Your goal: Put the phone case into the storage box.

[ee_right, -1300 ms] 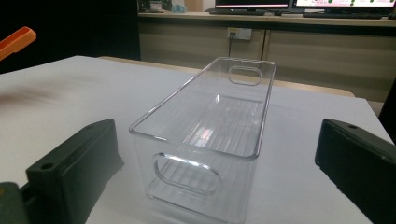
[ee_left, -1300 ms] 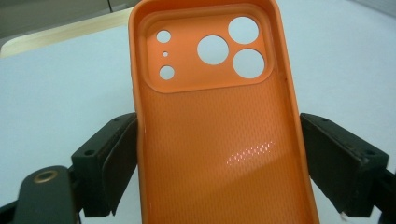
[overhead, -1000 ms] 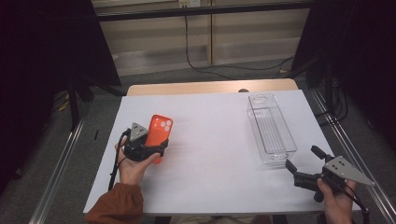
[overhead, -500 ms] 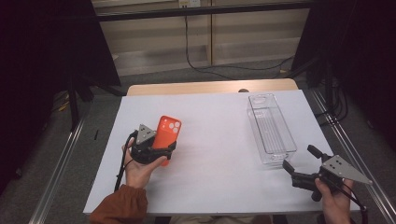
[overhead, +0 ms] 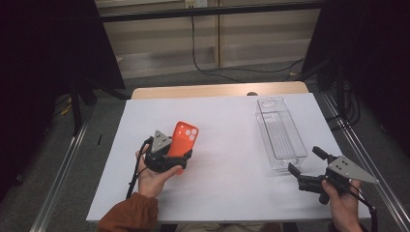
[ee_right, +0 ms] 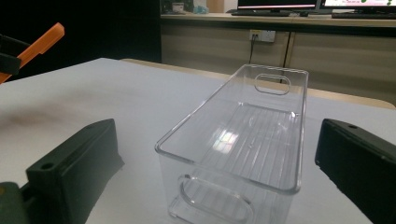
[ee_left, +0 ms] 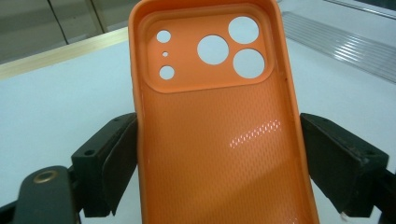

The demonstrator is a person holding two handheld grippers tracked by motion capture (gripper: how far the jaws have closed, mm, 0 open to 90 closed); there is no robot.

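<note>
At the near right we see the right gripper (overhead: 305,166), its jaws spread wide and holding nothing, aimed at the near end of the clear bin (overhead: 280,133). In the right gripper view the bin (ee_right: 243,140) stands upright just beyond the jaws, nothing inside it, a handle slot in each end wall. At the near left the left gripper (overhead: 169,159) clamps the orange phone case (overhead: 183,140) by its long edges and holds it tilted above the white table (overhead: 227,193), well apart from the bin. Its camera cut-outs face away from the person.
</note>
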